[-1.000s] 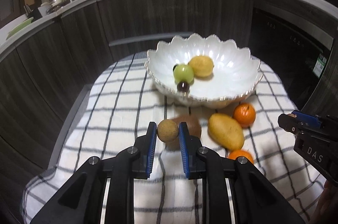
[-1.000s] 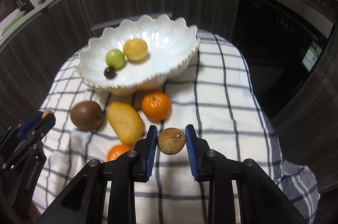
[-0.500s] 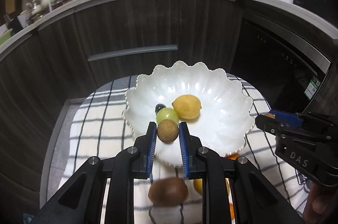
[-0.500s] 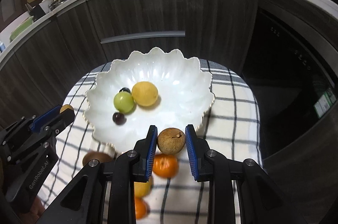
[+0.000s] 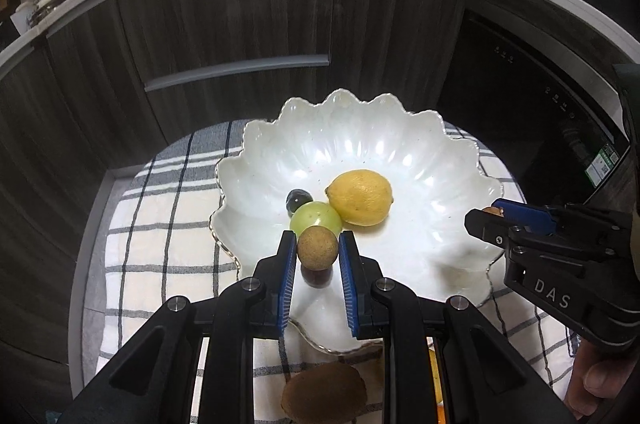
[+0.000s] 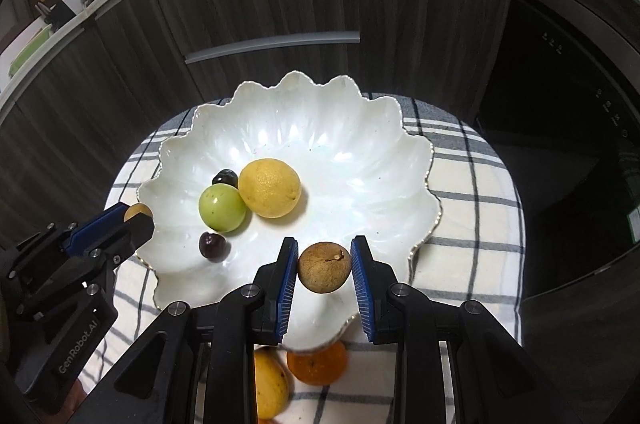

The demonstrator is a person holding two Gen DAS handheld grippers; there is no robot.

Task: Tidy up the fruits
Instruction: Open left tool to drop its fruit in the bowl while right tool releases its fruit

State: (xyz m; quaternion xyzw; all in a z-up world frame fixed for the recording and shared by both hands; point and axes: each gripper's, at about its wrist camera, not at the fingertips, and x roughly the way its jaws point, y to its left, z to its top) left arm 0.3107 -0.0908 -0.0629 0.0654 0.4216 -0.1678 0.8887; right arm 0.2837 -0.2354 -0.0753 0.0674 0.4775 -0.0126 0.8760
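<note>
A white scalloped bowl [image 5: 432, 159] [image 6: 360, 159] stands on the checked cloth. Inside it lie a yellow lemon [image 5: 360, 197] [image 6: 270, 187], a green round fruit [image 5: 316, 217] [image 6: 222, 206] and two dark cherries [image 6: 212, 245] [image 6: 225, 177]. My left gripper [image 5: 318, 250] is shut on a small tan longan [image 5: 318, 248], held over the bowl's near part. My right gripper [image 6: 324, 266] is shut on a larger brown longan [image 6: 324, 266], also above the bowl's near rim. Each gripper shows at the side of the other's view, the right [image 5: 486, 220] and the left [image 6: 138, 220].
On the cloth in front of the bowl lie a kiwi [image 5: 324, 398], an orange [image 6: 316, 362] and a yellow mango [image 6: 270, 382]. Dark cabinet fronts [image 5: 240, 15] curve behind the table, with a black appliance [image 5: 540, 111] to the right. A hand's fingers [image 5: 600, 384] show at lower right.
Both grippers carried their longans forward from above the cloth to above the bowl. The loose fruit on the cloth slid down to the bottom edge of both views.
</note>
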